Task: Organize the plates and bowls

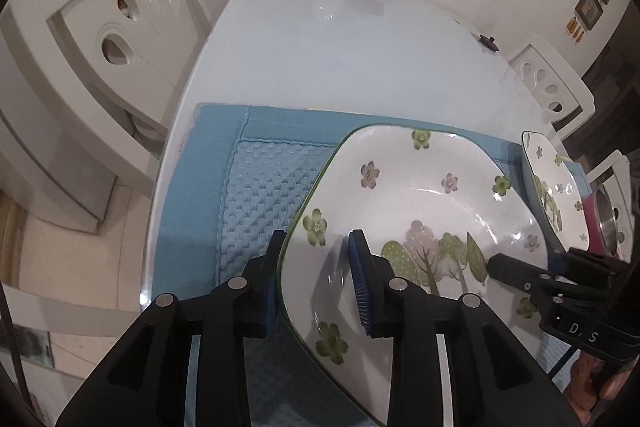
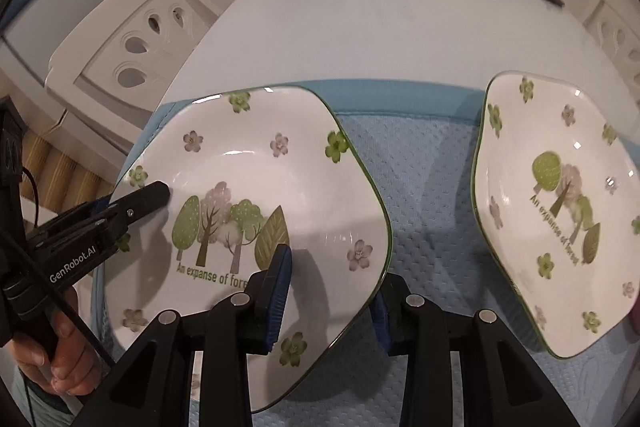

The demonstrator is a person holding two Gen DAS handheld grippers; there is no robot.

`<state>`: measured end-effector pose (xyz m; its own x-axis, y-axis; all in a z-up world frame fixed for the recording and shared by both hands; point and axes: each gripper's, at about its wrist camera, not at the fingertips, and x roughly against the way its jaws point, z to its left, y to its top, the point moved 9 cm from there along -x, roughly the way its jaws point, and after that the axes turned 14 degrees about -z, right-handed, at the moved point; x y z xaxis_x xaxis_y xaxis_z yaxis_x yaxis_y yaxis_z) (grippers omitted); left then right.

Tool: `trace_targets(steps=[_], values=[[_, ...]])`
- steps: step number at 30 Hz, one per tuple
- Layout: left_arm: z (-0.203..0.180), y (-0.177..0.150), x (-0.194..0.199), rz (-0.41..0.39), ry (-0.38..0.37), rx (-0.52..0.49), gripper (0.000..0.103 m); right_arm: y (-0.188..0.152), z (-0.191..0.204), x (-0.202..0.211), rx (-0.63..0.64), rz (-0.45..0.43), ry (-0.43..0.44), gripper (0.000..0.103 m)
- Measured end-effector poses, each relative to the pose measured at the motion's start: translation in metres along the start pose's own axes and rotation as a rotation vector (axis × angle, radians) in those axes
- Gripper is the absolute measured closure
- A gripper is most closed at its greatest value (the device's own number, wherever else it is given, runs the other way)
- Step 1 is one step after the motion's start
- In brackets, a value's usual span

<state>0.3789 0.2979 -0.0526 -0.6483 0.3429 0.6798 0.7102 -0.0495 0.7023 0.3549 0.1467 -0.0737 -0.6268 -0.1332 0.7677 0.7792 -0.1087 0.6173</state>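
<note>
The large tree-printed plate is straddled at opposite rims by the left hand-held gripper and right hand-held gripper, over the blue mat; whether either is clamped cannot be told.

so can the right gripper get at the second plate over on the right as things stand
Probably not yet: the right gripper has its jaws astride the rim of the near plate, as does the left gripper. The second plate lies unobstructed on the blue mat.

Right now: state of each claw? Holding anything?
Left claw: fingers straddle the left rim of the large plate; firm clamp cannot be told.
Right claw: fingers straddle the same plate's right rim; clamp also unclear.
</note>
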Motion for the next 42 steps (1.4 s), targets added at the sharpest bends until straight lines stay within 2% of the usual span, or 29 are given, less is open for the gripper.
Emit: trace_targets(steps=[7,9,11,16,19,21,27,30,34,42], values=[[-0.003,0.006,0.017,-0.035,-0.002,-0.021,0.076,0.003,0.01,0.009,0.028,-0.02,0.028,0.07],[-0.008,0.009,0.023,-0.054,-0.005,-0.042,0.076,0.004,0.012,0.016,0.067,-0.046,0.001,0.07],[-0.009,0.007,0.023,-0.052,0.006,-0.067,0.076,0.004,0.013,0.016,0.071,-0.045,0.015,0.071],[0.003,0.001,0.013,-0.022,0.001,0.013,0.076,-0.006,0.018,0.016,0.12,-0.042,0.011,0.072],[0.016,-0.005,0.005,-0.001,0.029,0.046,0.077,-0.022,0.031,0.019,0.153,0.003,0.057,0.072],[0.018,-0.005,0.006,-0.006,0.002,0.066,0.079,-0.034,0.031,0.019,0.165,0.034,0.076,0.071],[0.014,-0.001,0.0,-0.012,0.008,0.039,0.076,-0.016,0.001,0.005,0.042,0.025,0.057,0.071],[0.013,-0.002,-0.003,-0.013,0.005,0.048,0.074,-0.005,-0.004,-0.014,-0.022,0.017,0.095,0.067],[0.016,-0.002,-0.001,-0.018,0.018,0.064,0.074,0.005,0.007,-0.013,0.043,-0.018,0.053,0.066],[0.004,0.004,0.027,-0.052,0.032,0.07,0.074,-0.001,0.004,0.015,-0.023,-0.013,0.046,0.067]])
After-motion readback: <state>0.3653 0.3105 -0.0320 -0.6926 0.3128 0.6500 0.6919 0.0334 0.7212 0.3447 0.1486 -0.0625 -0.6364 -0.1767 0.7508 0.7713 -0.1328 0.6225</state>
